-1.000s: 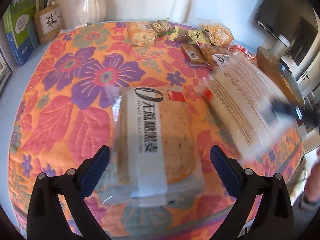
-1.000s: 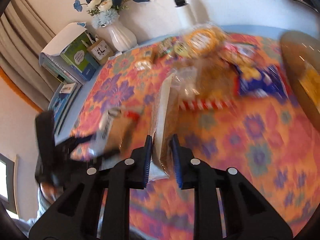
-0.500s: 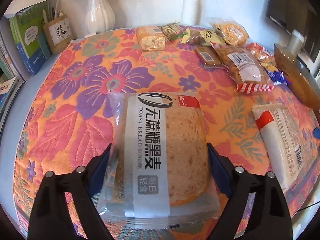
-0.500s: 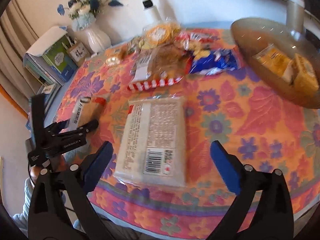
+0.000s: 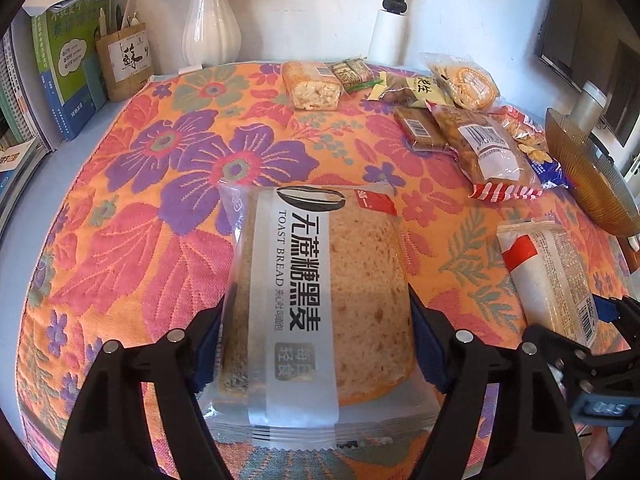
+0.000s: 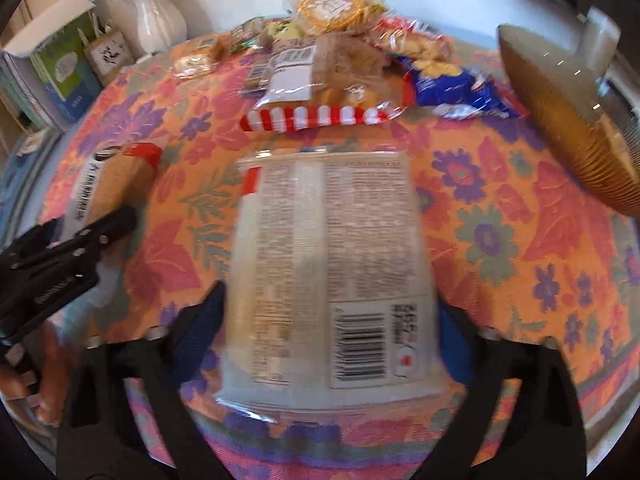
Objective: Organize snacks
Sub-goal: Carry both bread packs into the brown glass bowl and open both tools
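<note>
A clear pack of toast bread (image 5: 360, 280) with a grey label band lies flat on the flowered tablecloth (image 5: 160, 184). My left gripper (image 5: 318, 344) straddles its near half. Its jaws are closing, and both blue pads lie against the pack's sides. To the right lies a second bread pack (image 6: 328, 256), back label and barcode up. My right gripper (image 6: 332, 320) is around its near end with the jaws closing. That view is blurred, and its pads stand just beside the pack's edges with no squeeze showing.
A ribbed brown bowl (image 6: 560, 120) stands at the right edge. Several snack bags lie at the far side, among them a red-striped bag (image 5: 488, 148) and a blue bag (image 6: 452, 84). A white vase (image 5: 210, 20) and books (image 5: 68, 72) stand at the far left. The table's front edge is near.
The right gripper let go of the second pack, which it held on edge; the pack now lies flat between its widened jaws. The left jaws have narrowed onto the toast pack.
</note>
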### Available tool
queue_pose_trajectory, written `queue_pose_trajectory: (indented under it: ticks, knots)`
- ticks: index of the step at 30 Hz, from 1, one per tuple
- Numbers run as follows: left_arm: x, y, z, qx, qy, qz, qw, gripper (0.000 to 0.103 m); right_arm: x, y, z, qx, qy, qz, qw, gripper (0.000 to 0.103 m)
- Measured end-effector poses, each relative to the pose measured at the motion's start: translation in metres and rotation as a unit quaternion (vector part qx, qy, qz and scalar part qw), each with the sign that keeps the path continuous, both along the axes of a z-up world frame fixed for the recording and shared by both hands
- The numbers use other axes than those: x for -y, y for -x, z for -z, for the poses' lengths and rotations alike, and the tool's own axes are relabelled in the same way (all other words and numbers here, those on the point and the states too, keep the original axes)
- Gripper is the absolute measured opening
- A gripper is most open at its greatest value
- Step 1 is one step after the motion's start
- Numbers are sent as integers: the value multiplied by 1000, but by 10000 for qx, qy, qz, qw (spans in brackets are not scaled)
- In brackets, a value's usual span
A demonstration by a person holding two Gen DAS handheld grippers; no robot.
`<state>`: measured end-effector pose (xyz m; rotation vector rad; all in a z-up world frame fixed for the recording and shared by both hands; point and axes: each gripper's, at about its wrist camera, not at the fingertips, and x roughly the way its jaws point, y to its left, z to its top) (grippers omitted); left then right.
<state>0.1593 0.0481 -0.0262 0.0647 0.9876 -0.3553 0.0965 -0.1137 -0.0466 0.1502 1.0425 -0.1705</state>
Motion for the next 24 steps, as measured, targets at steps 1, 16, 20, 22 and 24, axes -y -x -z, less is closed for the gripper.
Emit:
queue_pose_trajectory:
  ticks: [1,16,20,22,24]
  knots:
    - [0,1,0,3,5,-8,10000,74,1,1,-1,30,-4,-22,10000,80]
    - [24,30,-68,646,343,407,9965,72,40,43,-51,669,-655,32,9956,77]
    - [46,31,-90,713,480,659,9941,72,62,57,-75,950,-551,138,9939,77]
    - [63,29,-100,725,534,835,9924,72,73,60,-85,1063,-521,201,9928,77]
    - [81,27,-109,728,539,1008,9908,72,90,65,-98,1219,-449,312,9910,77]
